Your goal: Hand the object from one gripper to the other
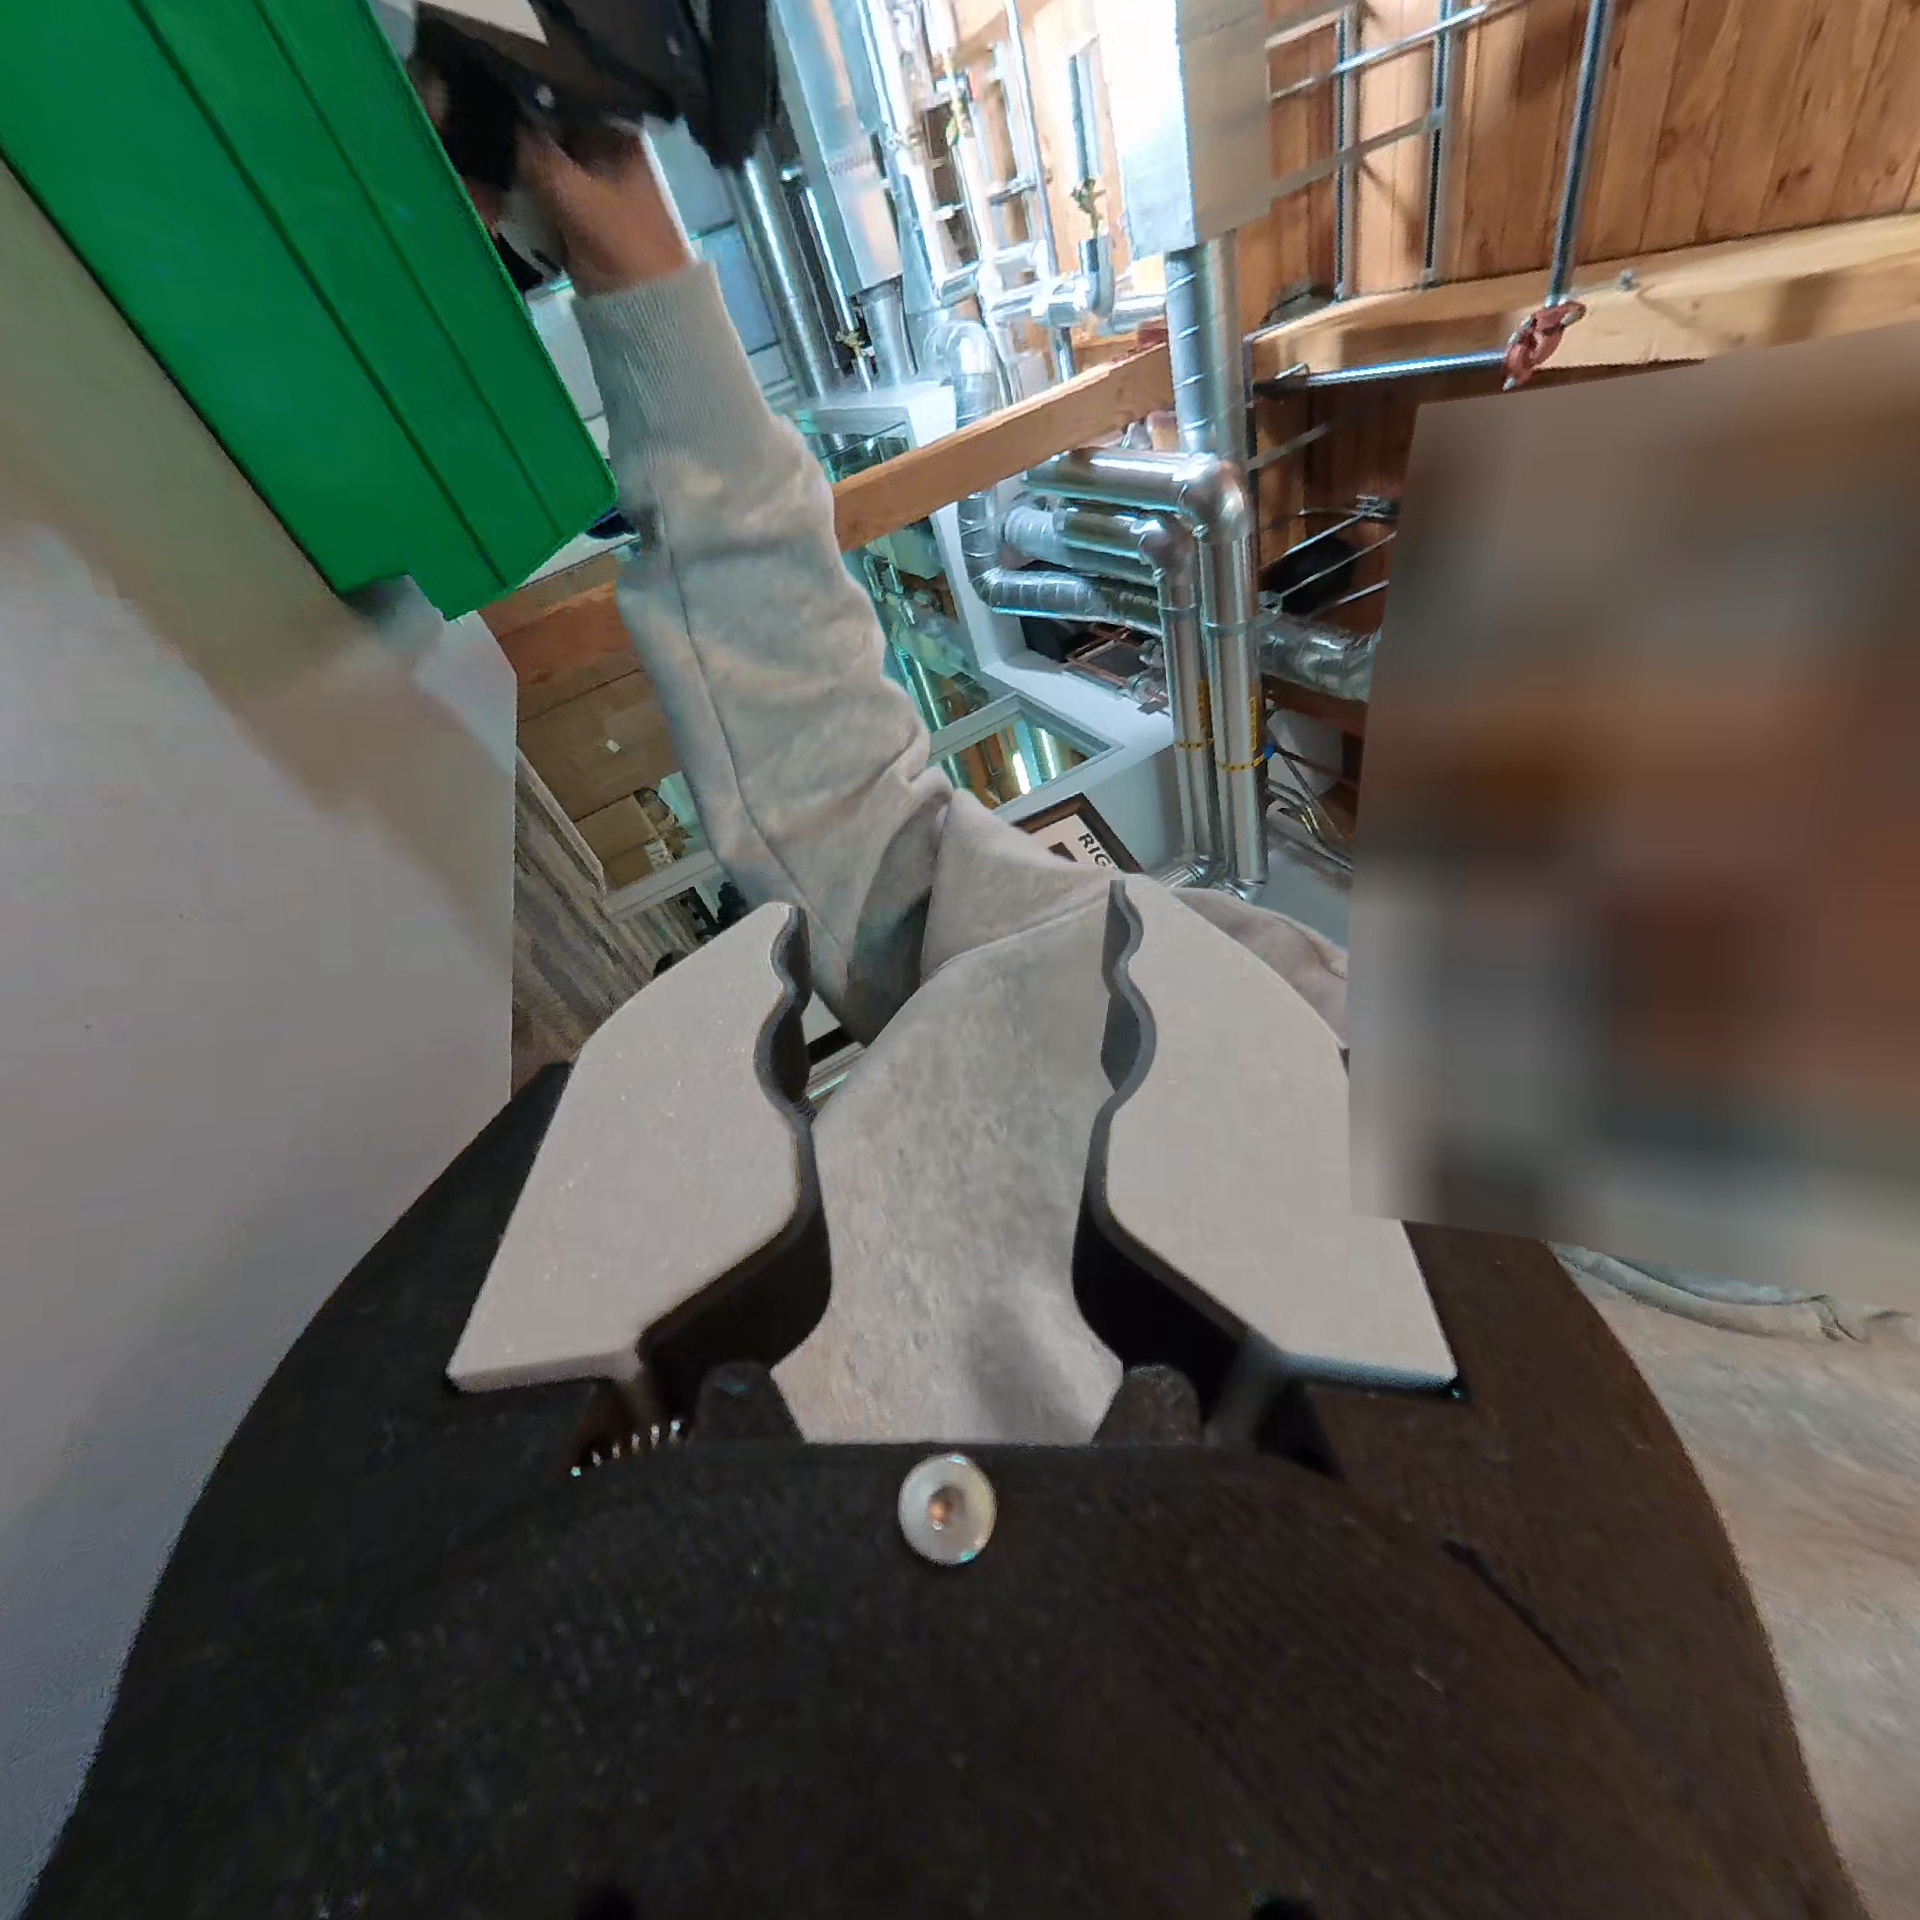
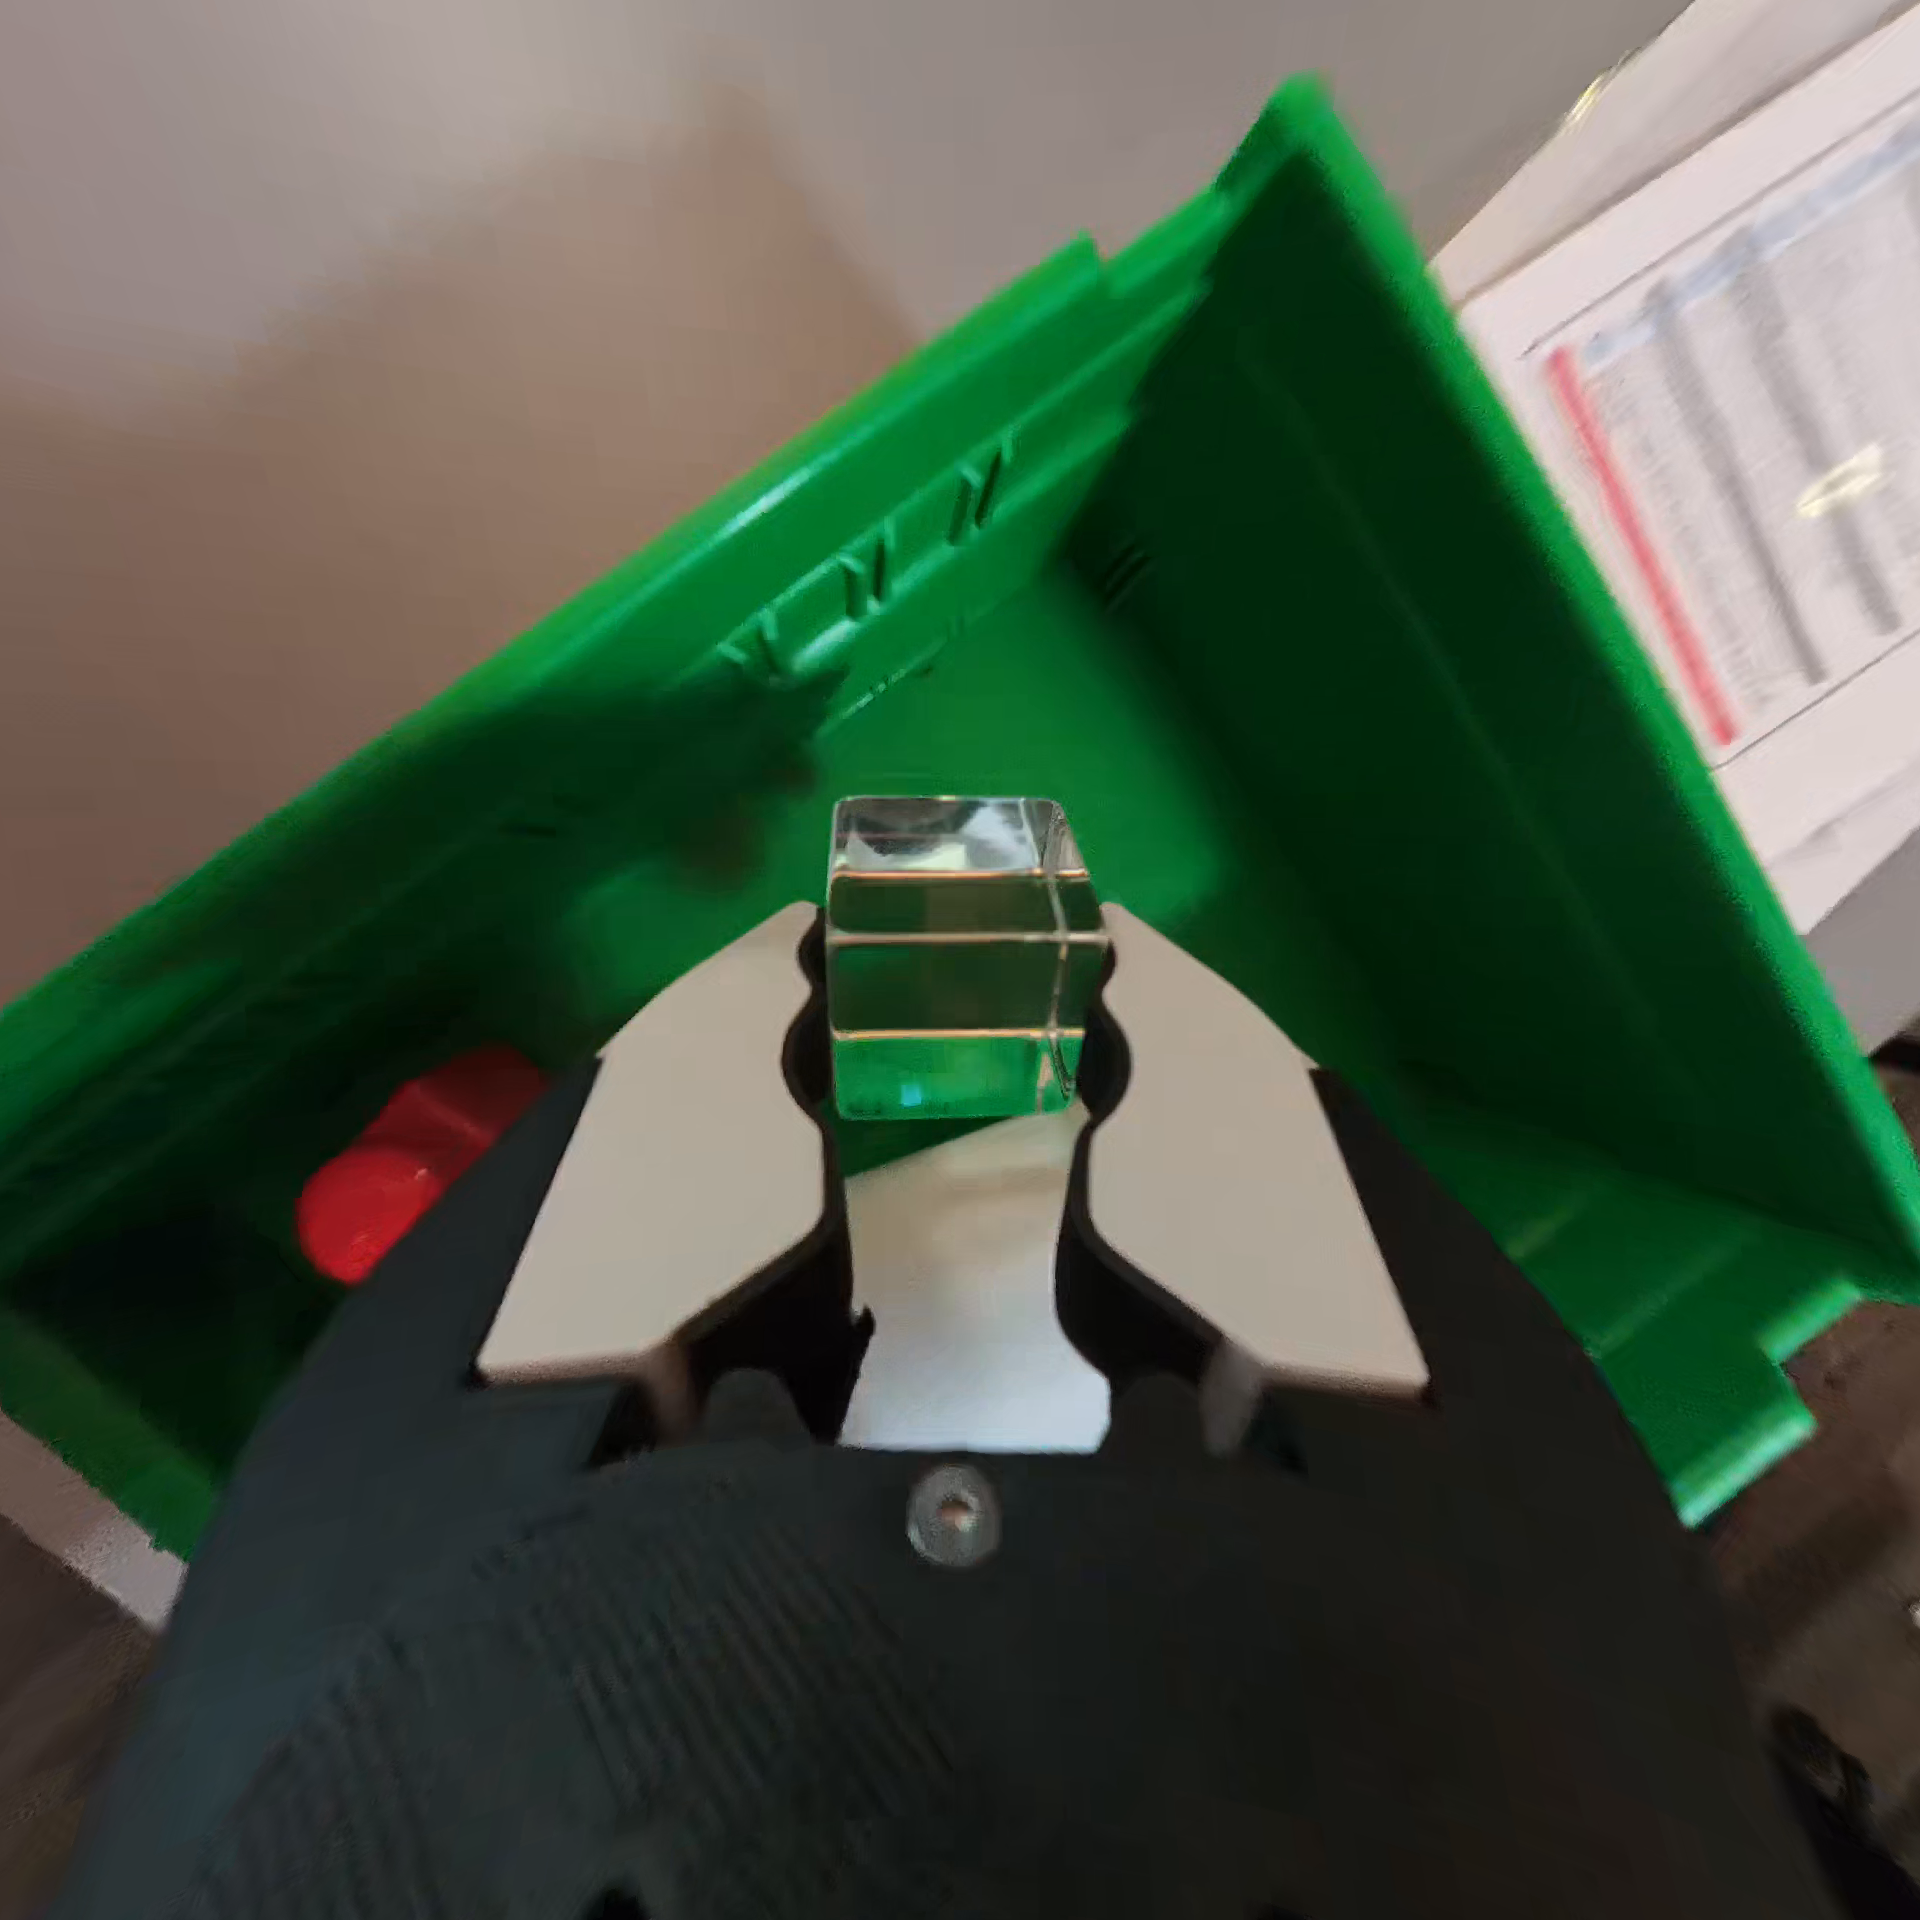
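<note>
My right gripper (image 2: 956, 920) is shut on a clear glass cube (image 2: 961, 961), held between the fingertips over the open green bin (image 2: 1351, 644). A red cylinder (image 2: 416, 1153) lies in the bin's left corner, partly hidden by the gripper body. My left gripper (image 1: 951, 914) is open and empty, its jaws apart, pointing toward a person's grey sleeve (image 1: 748, 623). The hand (image 1: 613, 208) at the end of that sleeve holds the other gripper's dark body (image 1: 644, 52) at the top of the left wrist view, beside the green bin (image 1: 291, 260).
A white table surface (image 1: 208, 935) carries the bin. A printed sheet (image 2: 1745, 436) lies to the right of the bin. Metal pipes (image 1: 1195, 582) and wooden beams (image 1: 1558, 312) fill the background. A blurred patch covers the right of the left wrist view. Tip to tip, the grippers are about 40 cm apart.
</note>
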Tool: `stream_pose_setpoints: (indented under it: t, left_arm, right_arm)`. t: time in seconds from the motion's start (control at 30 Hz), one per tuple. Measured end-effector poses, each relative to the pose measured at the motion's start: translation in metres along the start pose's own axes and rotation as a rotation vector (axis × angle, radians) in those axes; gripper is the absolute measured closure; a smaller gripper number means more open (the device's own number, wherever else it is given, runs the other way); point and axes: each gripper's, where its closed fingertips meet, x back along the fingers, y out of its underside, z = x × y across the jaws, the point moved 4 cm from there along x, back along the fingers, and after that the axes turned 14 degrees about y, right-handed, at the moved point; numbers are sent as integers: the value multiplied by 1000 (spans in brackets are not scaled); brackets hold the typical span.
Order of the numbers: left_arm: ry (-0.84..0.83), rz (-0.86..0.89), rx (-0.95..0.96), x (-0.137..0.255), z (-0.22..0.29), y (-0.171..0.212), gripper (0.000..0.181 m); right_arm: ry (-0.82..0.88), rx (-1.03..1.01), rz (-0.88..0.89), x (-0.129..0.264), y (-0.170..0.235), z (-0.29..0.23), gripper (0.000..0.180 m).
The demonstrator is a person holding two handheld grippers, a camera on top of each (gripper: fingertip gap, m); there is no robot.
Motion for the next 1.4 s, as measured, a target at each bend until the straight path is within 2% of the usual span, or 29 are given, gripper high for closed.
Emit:
stream_pose_setpoints:
  t: [0.03, 0.23, 0.43, 0.6, 0.67, 0.73, 0.83, 0.9, 0.93, 1.0, 1.13, 1.23, 1.4]
  left_arm:
    - [-2, 4, -1, 2, 1, 0, 126]
    - [-14, 43, -16, 14, 6, -1, 125]
    - [-14, 73, -26, 22, 14, 1, 125]
    - [-11, 95, -34, 26, 19, 2, 125]
    - [-9, 98, -33, 26, 19, 2, 126]
    - [-9, 100, -33, 26, 19, 2, 126]
    - [-27, 96, -40, 26, 15, 2, 125]
    - [-55, 82, -60, 25, 12, 3, 124]
    - [-68, 71, -76, 24, 11, 4, 124]
    - [-99, 39, -118, 21, 11, 5, 124]
    - [-189, -30, -238, 19, 12, 7, 123]
    - [-250, -72, -321, 18, 15, 7, 124]
    - [-334, -136, -443, 22, 21, 5, 126]
  right_arm:
    - [-20, 8, -63, -9, 1, 0, 133]
    - [3, 81, -278, -51, 4, 9, 133]
    - [-55, -21, -370, -57, 1, 9, 132]
    - [26, -51, -255, -26, -9, 22, 113]
    - [91, -75, -161, -2, -21, 27, 118]
    - [166, -96, 33, 37, -46, 22, 122]
    - [238, -125, 462, 114, -93, -19, 128]
    - [183, -155, 727, 149, -111, -69, 137]
    - [108, -161, 784, 154, -115, -100, 143]
    - [-43, -159, 765, 143, -114, -162, 158]
    - [-183, -119, 797, 111, -119, -256, 179]
    - [-267, -130, 815, 95, -123, -298, 179]
    - [-497, -249, 693, 67, -114, -343, 176]
